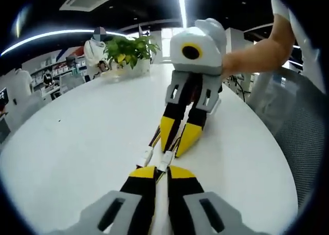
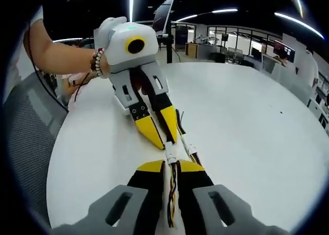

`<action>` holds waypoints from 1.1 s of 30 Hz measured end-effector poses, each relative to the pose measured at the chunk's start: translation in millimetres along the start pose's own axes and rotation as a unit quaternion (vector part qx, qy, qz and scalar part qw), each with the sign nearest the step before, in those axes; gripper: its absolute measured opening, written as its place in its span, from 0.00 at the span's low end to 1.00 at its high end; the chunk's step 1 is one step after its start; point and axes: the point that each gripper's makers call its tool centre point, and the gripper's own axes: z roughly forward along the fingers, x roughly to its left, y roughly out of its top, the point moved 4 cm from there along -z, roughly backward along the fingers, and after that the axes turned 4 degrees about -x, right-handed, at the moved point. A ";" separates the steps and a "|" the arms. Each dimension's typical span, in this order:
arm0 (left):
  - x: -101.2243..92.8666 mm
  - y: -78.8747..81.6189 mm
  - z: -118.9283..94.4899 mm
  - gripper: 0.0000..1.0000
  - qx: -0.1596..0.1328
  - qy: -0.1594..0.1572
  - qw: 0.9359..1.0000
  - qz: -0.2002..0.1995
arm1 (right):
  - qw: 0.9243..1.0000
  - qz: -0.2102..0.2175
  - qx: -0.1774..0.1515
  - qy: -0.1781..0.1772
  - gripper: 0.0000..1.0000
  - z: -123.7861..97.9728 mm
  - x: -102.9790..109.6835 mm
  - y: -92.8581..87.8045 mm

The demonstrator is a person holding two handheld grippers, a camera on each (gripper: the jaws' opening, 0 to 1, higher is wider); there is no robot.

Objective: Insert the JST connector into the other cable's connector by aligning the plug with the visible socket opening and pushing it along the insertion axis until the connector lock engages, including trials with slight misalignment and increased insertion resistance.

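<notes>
Left gripper view: left hand-held gripper (image 1: 161, 172) at bottom, jaws pressed together, pinching a white plug (image 1: 165, 162) w/ its wires. Just beyond, the right hand-held gripper (image 1: 177, 140) points back at it, tips nearly closed on the other cable (image 1: 154, 137), whose white connector (image 1: 146, 156) lies just beside the plug, over the white desk (image 1: 77, 142). Can't tell if the two are mated. Further back: potted plant (image 1: 131, 52) near desk's far edge, a person behind it.

Right gripper view: wires run back between right jaws; white connectors meet between both tips.
</notes>
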 end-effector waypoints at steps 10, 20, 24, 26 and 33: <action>-3.3 0.1 -4.8 0.04 0.012 0.000 1.000 0.005 | 1.000 0.013 -0.014 -0.016 0.12 -6.5 -2.6 8.8; -3.0 29.9 -15.9 0.22 -0.026 0.034 0.999 -0.004 | 0.995 0.030 -0.059 -0.074 0.25 -24.7 -9.0 35.8; -10.2 35.8 -23.3 0.33 -0.022 0.046 0.999 0.003 | 0.992 0.046 -0.075 -0.092 0.32 -37.9 -6.1 45.0; -10.6 39.3 -27.4 0.41 -0.026 0.060 0.998 0.003 | 0.990 0.048 -0.079 -0.106 0.37 -43.4 -6.7 47.7; -12.9 52.8 -52.4 0.51 -0.034 0.099 0.994 0.008 | 0.975 0.092 -0.132 -0.156 0.44 -74.2 -9.9 60.8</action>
